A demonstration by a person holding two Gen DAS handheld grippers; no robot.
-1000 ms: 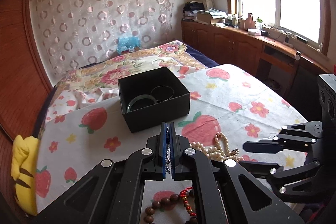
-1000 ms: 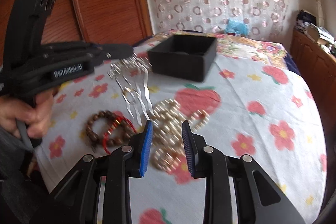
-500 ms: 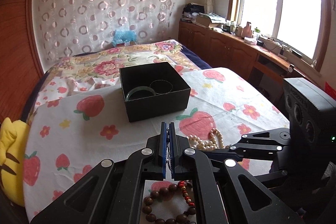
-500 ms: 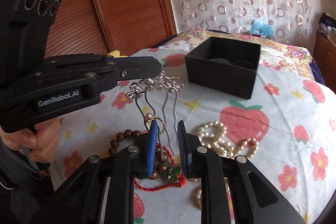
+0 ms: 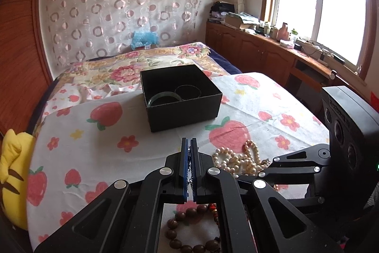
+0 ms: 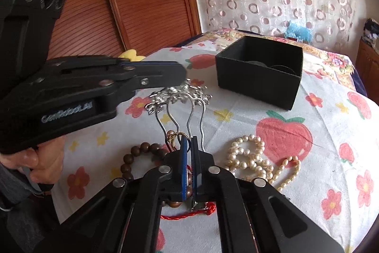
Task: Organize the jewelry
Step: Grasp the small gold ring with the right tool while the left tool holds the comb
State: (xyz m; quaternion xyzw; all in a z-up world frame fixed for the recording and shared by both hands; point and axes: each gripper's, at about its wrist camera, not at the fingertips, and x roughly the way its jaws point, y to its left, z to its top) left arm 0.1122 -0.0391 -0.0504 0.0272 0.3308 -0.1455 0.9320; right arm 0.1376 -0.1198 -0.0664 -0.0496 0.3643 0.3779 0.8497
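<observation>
Left gripper (image 5: 189, 146): jaws pressed together on the ornate silver top of the hair comb (image 6: 181, 96), which hangs clear of the cloth with its 4 wavy prongs pointing down.
Right gripper (image 6: 188, 142): blue pads nearly together around the lower prongs of the comb; whether they actually pinch a prong I cannot tell.
Black box (image 5: 181, 96): open, lidless, upright on the strawberry-print cloth (image 5: 106, 141), well beyond both grippers.
In the box: a pale green bangle (image 5: 163, 98) at the near left and a dark bangle (image 5: 188, 90) behind it to the right, both lying flat.
Pearl necklace (image 6: 258, 160): heaped on the cloth, just right of the right gripper.
Wooden bead bracelet (image 6: 144, 153): on the cloth below the comb, left of the right gripper, with a red cord (image 6: 189, 215) lying by it.
Gold ring (image 6: 176, 138): beside the comb's prongs, close to the right gripper's tip.
Left hand (image 6: 43, 158): wrapped around the left gripper's handle.
</observation>
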